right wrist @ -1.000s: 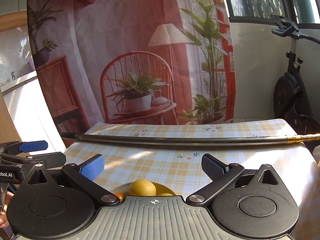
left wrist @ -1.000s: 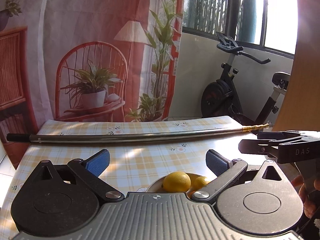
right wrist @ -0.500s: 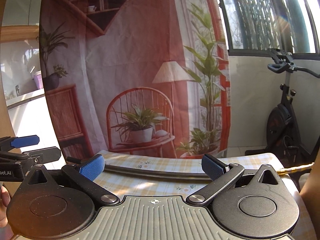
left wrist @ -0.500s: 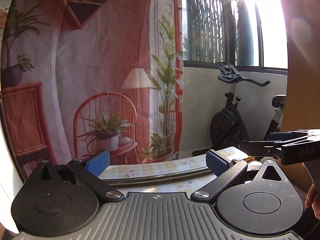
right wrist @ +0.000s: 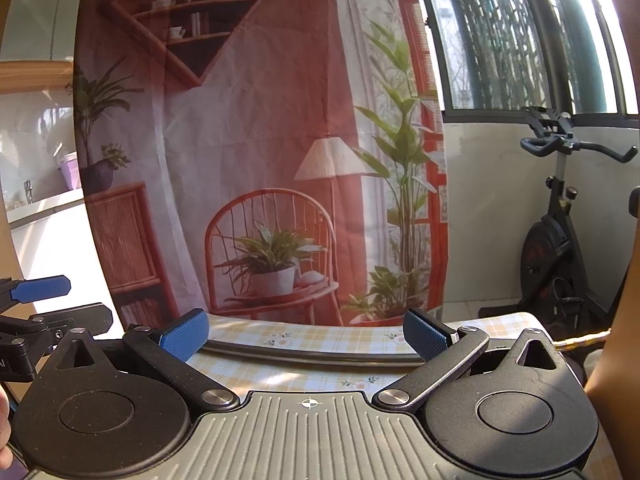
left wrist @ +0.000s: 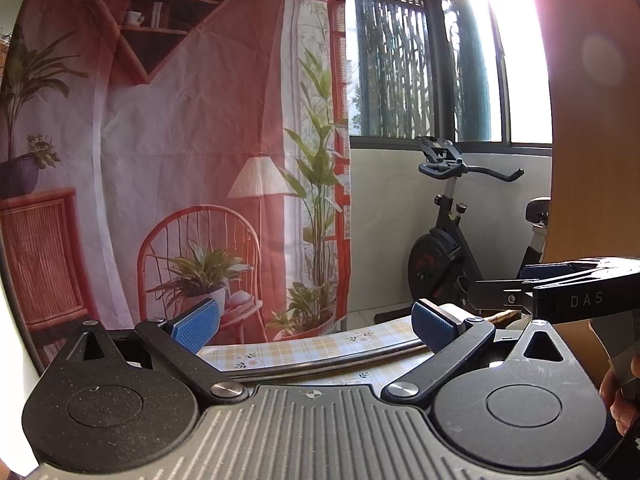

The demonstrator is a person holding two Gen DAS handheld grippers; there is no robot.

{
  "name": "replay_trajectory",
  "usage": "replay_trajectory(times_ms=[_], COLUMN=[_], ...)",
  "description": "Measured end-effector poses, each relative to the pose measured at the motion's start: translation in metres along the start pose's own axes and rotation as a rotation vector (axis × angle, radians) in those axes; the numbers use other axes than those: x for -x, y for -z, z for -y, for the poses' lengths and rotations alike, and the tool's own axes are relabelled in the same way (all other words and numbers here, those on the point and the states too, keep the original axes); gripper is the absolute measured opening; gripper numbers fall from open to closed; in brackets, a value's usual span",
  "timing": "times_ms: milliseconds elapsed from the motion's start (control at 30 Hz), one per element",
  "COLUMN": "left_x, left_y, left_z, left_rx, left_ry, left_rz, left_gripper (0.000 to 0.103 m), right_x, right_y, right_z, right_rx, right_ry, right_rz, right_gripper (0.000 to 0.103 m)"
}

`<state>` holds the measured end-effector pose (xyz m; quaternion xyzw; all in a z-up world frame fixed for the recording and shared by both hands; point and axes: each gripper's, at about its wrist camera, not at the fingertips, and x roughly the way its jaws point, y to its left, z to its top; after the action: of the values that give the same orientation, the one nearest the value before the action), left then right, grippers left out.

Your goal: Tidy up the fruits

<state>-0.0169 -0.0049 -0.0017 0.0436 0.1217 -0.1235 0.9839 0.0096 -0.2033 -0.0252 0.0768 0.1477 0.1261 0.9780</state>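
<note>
I see no fruit | left gripper [left wrist: 316, 326] released, empty | right gripper [right wrist: 306, 336] released, empty, reads "DAS" | checked tablecloth [right wrist: 320, 336], metal rod [right wrist: 312, 356] far

- On the black side of my right gripper [left wrist: 496, 280], seen from my left wrist camera, white capital letters read "DAS".
- On the black body of my left gripper [right wrist: 24, 308], at the far left edge of my right wrist view, a white letter or two shows, cut off by the frame; I cannot read it for sure.
- I find no other readable lettering, number or sign in either view.
</note>
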Motion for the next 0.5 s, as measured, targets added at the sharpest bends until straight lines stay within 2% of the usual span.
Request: replay_trajectory(times_ms=[100,267,500], left_x=[-0.002,-0.005,0.001], left_y=[0.000,-0.001,-0.002], left_z=[-0.008,-0.021,-0.020], left_rx=[0.052,0.127,0.109], left_ry=[0.024,0.019,-0.030], left_rz=[-0.017,-0.028,-0.009], left_gripper=[0.103,0.103,0.103], right_x=[0.004,0.006,0.011], right_y=[0.000,-0.002,-0.003], right_z=[-0.001,-0.004,-0.010], right_rx=[0.002,0.010,0.022], right_ry=[0.001,0.004,0.002], right_rz=[0.006,0.013,0.023], right_gripper=[0.103,0.103,0.103])
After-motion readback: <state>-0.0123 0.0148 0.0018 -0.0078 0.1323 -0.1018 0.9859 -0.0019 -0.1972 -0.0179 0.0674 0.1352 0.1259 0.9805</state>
